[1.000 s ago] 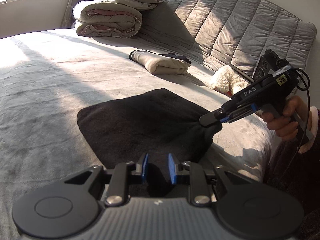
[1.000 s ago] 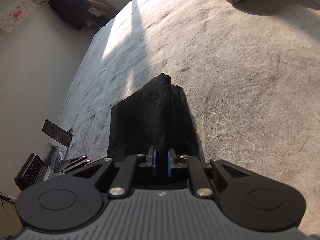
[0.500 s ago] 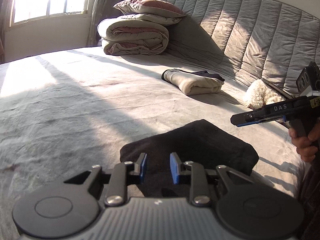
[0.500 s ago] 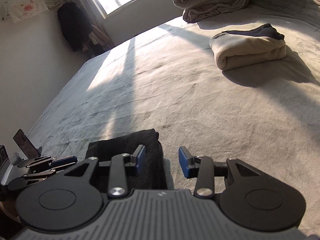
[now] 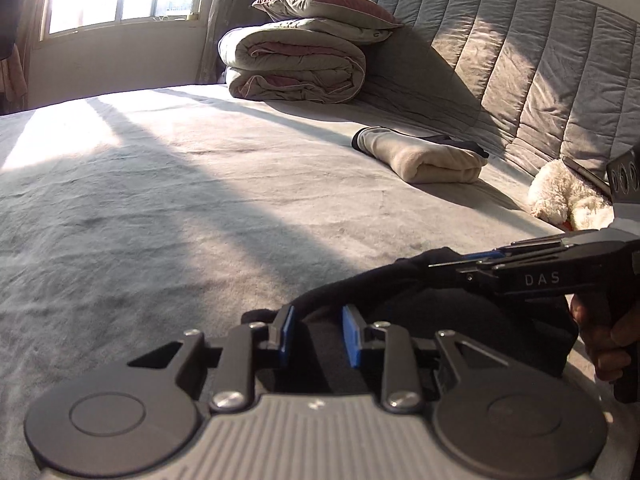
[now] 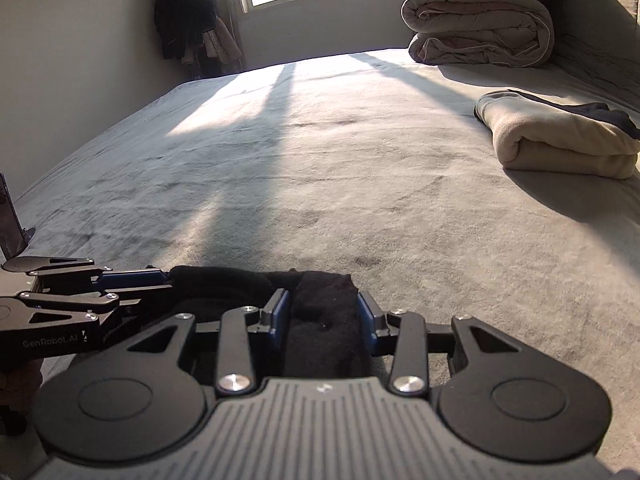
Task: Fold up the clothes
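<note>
1. The black garment (image 5: pixel 460 320) lies bunched on the near edge of the bed (image 5: pixel 200 200), right under both of your grippers.
2. Your left gripper (image 5: pixel 316 334) has its jaws a little apart and opening; a raised fold of the garment runs between the blue pads (image 5: pixel 354 336), but the pads are not pressing on it.
3. Your right gripper (image 6: pixel 322 318) has its jaws partly open, with a thick bunch of the garment filling the gap. You cannot tell from these views whether the pads squeeze it or only flank it.
4. The two grippers sit close together, the right one reaching in from the side at the garment's far edge.
5. A folded beige garment (image 6: pixel 560 140) rests well apart, near the headboard (image 5: pixel 520 60).
6. A rolled duvet (image 5: pixel 296 64) with a pillow (image 5: pixel 324 2) on top sits at the far corner.
</note>
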Demonstrator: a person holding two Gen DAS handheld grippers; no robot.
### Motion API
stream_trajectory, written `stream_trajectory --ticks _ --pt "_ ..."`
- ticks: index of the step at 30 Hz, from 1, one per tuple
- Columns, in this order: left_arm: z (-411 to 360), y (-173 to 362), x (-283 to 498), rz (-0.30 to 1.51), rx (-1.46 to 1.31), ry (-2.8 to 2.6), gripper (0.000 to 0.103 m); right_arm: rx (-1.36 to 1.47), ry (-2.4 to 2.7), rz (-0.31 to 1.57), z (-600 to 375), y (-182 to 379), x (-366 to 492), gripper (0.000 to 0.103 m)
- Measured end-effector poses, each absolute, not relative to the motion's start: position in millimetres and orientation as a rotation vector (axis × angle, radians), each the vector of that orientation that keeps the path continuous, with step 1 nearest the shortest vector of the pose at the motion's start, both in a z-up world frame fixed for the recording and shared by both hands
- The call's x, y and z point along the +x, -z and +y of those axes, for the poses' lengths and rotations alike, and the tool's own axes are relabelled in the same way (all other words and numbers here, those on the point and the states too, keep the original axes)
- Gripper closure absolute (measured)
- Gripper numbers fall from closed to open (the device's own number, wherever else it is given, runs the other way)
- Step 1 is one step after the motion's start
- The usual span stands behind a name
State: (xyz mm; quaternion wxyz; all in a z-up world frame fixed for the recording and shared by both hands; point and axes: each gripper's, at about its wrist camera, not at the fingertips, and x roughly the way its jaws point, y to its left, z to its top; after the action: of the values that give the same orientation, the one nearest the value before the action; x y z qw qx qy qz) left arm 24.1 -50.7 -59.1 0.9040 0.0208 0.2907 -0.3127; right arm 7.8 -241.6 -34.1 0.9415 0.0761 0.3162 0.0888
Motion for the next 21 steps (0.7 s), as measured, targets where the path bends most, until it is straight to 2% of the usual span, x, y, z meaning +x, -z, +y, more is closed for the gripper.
stream_trajectory --ticks 3,8,14,21 --pt "-48 48 12 0.558 0.061 0.667 0.075 0.138 -0.197 0.582 -241 18 -10 0.062" --pt "-46 41 -19 0.506 0.099 0.81 0.069 -0.003 -0.325 0.398 -224 -3 -58 0.062" --pt "-47 57 -48 0.521 0.199 0.881 0.068 -0.118 -0.392 0.52 -217 21 -80 0.062" --pt "-30 61 -70 0.525 0.232 0.873 0.067 -0.122 -0.357 0.586 -243 34 -100 0.064"
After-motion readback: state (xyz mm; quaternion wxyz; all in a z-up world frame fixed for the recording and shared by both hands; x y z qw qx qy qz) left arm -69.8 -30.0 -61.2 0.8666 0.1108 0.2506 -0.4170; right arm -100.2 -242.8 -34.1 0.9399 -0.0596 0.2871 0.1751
